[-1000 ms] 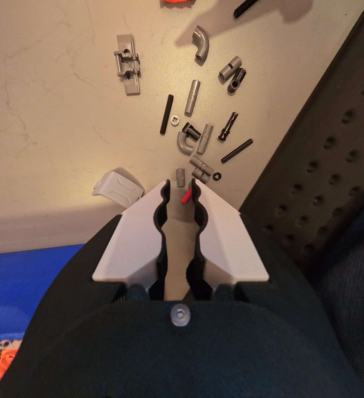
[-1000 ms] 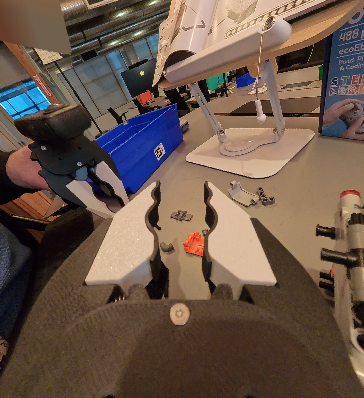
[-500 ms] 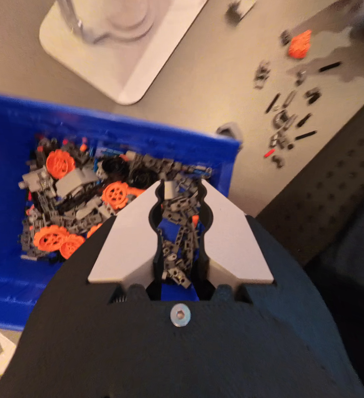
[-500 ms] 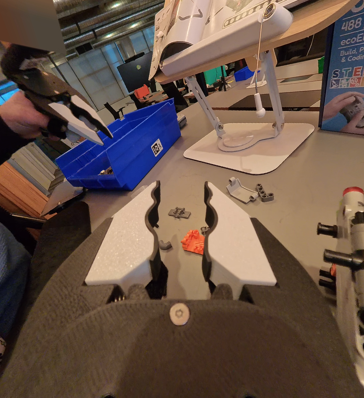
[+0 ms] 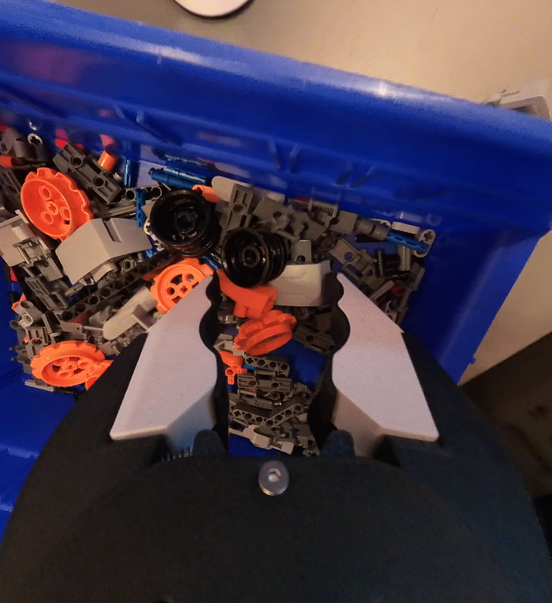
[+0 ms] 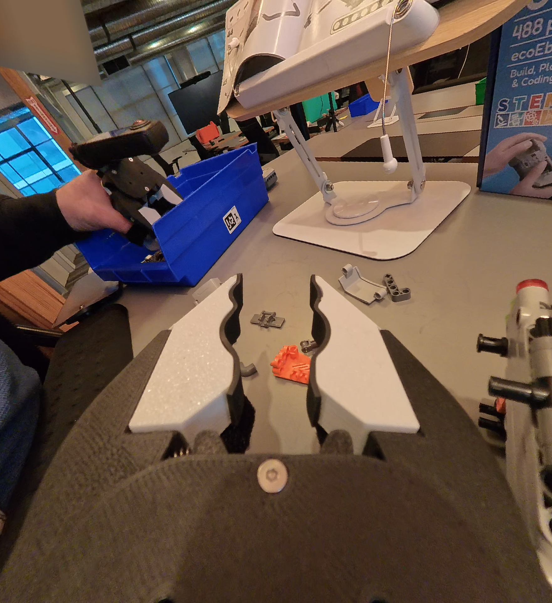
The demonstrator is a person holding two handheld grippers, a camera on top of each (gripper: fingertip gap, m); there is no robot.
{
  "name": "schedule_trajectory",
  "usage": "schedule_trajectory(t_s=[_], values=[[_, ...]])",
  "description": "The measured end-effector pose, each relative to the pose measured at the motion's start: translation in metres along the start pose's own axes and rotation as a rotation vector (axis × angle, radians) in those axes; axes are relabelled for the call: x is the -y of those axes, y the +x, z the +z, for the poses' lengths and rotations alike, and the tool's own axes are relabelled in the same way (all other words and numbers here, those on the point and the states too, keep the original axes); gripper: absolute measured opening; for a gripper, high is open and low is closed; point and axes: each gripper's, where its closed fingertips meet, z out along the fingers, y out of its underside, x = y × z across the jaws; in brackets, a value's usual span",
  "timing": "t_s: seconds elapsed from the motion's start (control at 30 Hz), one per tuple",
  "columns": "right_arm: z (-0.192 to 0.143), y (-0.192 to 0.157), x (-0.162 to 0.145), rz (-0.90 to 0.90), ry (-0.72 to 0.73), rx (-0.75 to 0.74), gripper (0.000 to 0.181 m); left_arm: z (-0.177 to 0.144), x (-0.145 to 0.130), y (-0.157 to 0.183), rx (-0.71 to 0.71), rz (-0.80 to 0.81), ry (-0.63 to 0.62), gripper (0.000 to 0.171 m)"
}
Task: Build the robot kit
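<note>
Your left gripper [image 5: 273,287] has its white fingers spread wide and holds nothing; it points down into the blue plastic parts bin [image 5: 300,107], just above the heap. Between the fingertips lie a small orange toothed plastic wheel [image 5: 264,331] and an orange connector block [image 5: 246,298]; just beyond the tips sits a black ribbed plastic wheel hub [image 5: 253,257], with a second black hub [image 5: 184,223] beside it. Larger orange gear wheels [image 5: 52,204] and grey perforated beams [image 5: 268,411] fill the rest. Whether the tips touch any piece, you cannot tell. Judgement: the wide spread suits a pick from loose, tangled parts.

Your right gripper [image 6: 276,280] is also parted, moderately, and empty, held low over the grey tabletop [image 6: 464,261]. Between its fingers lie an orange ridged plastic piece [image 6: 289,363] and a small grey elbow connector [image 6: 248,370]; a flat grey clip piece [image 6: 267,319] lies just past the tips, a light grey curved panel [image 6: 359,287] and dark grey angled beam [image 6: 397,288] farther right. A grey and white assembled module with black pins [image 6: 542,391] sits at the right edge.

Only the left wrist view shows the bin's contents. Only the right wrist view shows your hand [image 6: 85,204] holding the left gripper inside the bin, the white stand with an open booklet [image 6: 366,215], and the blue printed carton [image 6: 529,107].
</note>
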Motion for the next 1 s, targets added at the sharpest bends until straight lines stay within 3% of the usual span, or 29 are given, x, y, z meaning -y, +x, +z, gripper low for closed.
schedule_trajectory(t_s=[0.23,0.43,0.57,0.67,0.83,1.0], values=[[0.001,0.000,-0.001,0.004,-0.009,0.004,0.038,-0.005,-0.006,-0.007,-0.031,-0.037,0.025,0.036],[0.001,0.000,-0.002,0.005,-0.010,0.005,0.038,-0.022,-0.007,-0.039,0.108,-0.074,0.050,0.041],[0.001,0.000,-0.002,0.006,-0.012,0.005,0.038,-0.038,0.024,0.005,-0.026,0.065,0.194,0.037],[0.002,0.000,-0.002,0.004,-0.013,0.005,0.038,-0.031,0.031,0.046,-0.172,0.168,0.211,0.028],[0.001,0.000,-0.001,0.003,-0.007,0.004,0.038,-0.003,0.023,0.051,-0.183,0.202,0.153,0.025],[0.001,0.000,-0.001,0.003,-0.006,0.005,0.038,-0.001,0.028,0.051,-0.188,0.196,0.163,0.020]])
